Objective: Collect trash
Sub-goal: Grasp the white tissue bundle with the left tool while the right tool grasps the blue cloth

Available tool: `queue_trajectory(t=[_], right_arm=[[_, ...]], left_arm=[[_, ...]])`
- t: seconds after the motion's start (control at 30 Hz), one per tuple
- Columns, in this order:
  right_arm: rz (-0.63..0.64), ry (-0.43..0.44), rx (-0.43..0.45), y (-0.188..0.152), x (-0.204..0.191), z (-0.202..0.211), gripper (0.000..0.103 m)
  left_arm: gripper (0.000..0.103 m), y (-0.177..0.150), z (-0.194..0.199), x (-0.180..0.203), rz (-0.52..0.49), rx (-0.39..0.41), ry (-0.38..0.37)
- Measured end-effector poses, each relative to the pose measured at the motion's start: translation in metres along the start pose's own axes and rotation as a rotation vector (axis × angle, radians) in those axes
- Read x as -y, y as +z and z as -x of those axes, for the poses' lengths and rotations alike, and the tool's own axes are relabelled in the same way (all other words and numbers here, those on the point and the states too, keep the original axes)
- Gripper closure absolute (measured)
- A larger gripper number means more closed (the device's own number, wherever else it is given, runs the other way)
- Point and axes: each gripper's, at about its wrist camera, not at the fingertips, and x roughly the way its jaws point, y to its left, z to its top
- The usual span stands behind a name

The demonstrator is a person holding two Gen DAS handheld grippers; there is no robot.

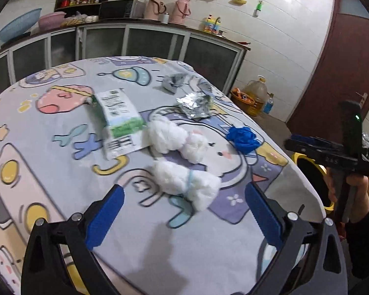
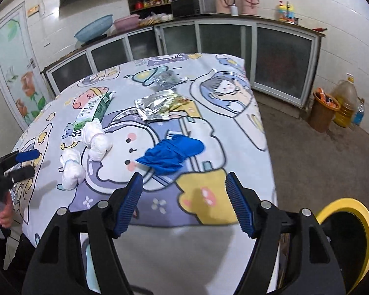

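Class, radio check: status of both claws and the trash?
Left claw open over nearest tissue wad. Right claw open before blue glove. Nothing collected, nothing blocking.

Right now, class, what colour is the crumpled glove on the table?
Bright blue glove, shown best in the right wrist view.

Left gripper (image 1: 184,196): black plastic frame with triangular cut-outs, round silver screw heads at the linkage pivots, two fingers (image 1: 105,217) faced with ribbed royal-blue pads.

Right gripper (image 2: 184,204): same build, black arms, silver screws, blue ridged pads (image 2: 238,204). At the right edge of the left wrist view its body appears side-on: black housing, a small green light near the top, a dark cable behind.

Hands: bare skin on the right hand (image 1: 356,191) and the left hand (image 2: 5,215); dark sleeves below each.
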Motion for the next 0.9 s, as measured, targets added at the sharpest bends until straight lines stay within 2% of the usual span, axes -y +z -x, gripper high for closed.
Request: queue_trajectory(t=[0.13,0.43,0.73,0.8,0.9], right_arm=[[0.025,0.015,-0.015,0.006,-0.011,-0.015,0.036],[0.092,0.024,-0.069,0.019,-0.027,-0.052,0.037],[0.098,0.007,-0.107,0.024,-0.026,-0.082,0.046],[0.096,0.007,-0.110,0.025,-0.026,-0.084,0.052],[0.084,0.004,-0.114,0.025,-0.024,-0.088,0.056]], left_arm=[[0.008,0.002,-0.016,0.015,0.010,-0.025,-0.046],[0.008,0.006,-0.045,0.014,0.077,-0.092,-0.024],[0.009,0.006,-0.071,-0.003,0.138,-0.142,0.000],[0.011,0.007,-0.074,-0.002,0.142,-0.144,0.011],[0.022,0.006,-0.077,0.000,0.131,-0.146,0.043]])
